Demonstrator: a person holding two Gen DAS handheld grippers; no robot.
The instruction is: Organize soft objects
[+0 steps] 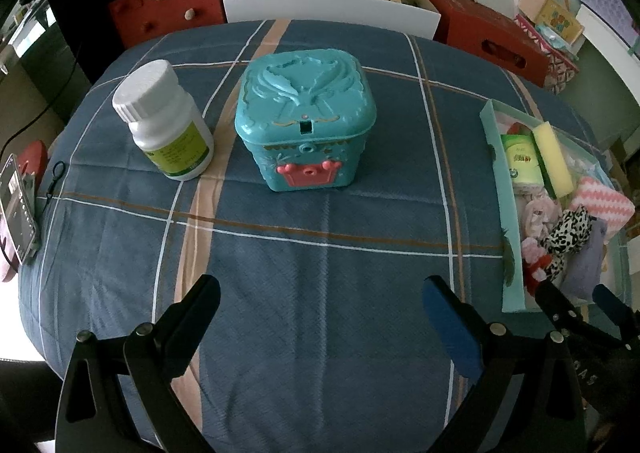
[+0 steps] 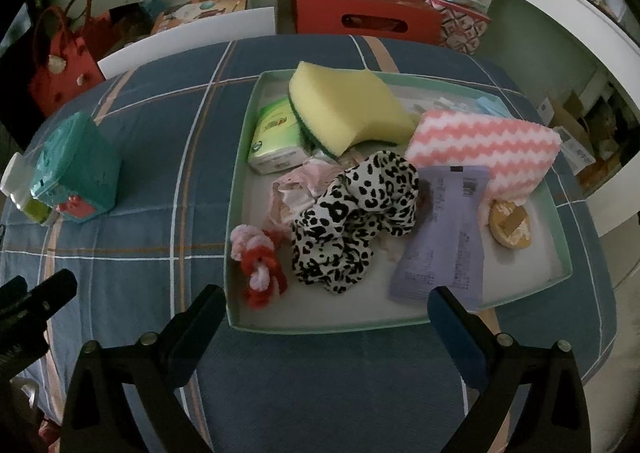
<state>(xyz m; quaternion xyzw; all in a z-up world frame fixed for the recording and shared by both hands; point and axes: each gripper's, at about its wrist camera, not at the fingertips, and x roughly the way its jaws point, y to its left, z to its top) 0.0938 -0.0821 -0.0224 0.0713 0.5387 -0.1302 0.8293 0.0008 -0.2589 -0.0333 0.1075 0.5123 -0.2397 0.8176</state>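
Observation:
A shallow mint tray [image 2: 240,157] holds soft things: a yellow sponge [image 2: 344,109], a pink zigzag cloth [image 2: 484,145], a leopard-print scrunchie [image 2: 352,221], a pink and red scrunchie [image 2: 260,261], a pale pink scrunchie [image 2: 296,189], a green tissue pack [image 2: 276,137] and a purple packet [image 2: 444,237]. My right gripper [image 2: 326,313] is open and empty at the tray's near edge. My left gripper [image 1: 320,301] is open and empty over the cloth, in front of the teal box [image 1: 306,121]. The tray also shows in the left wrist view [image 1: 496,157].
A white pill bottle [image 1: 164,121] stands left of the teal box. A phone [image 1: 16,209] lies at the table's left edge. A white chair back [image 1: 332,15], a red bag [image 1: 168,1] and red boxes [image 2: 364,9] stand beyond the table. A round wooden item [image 2: 510,225] lies in the tray.

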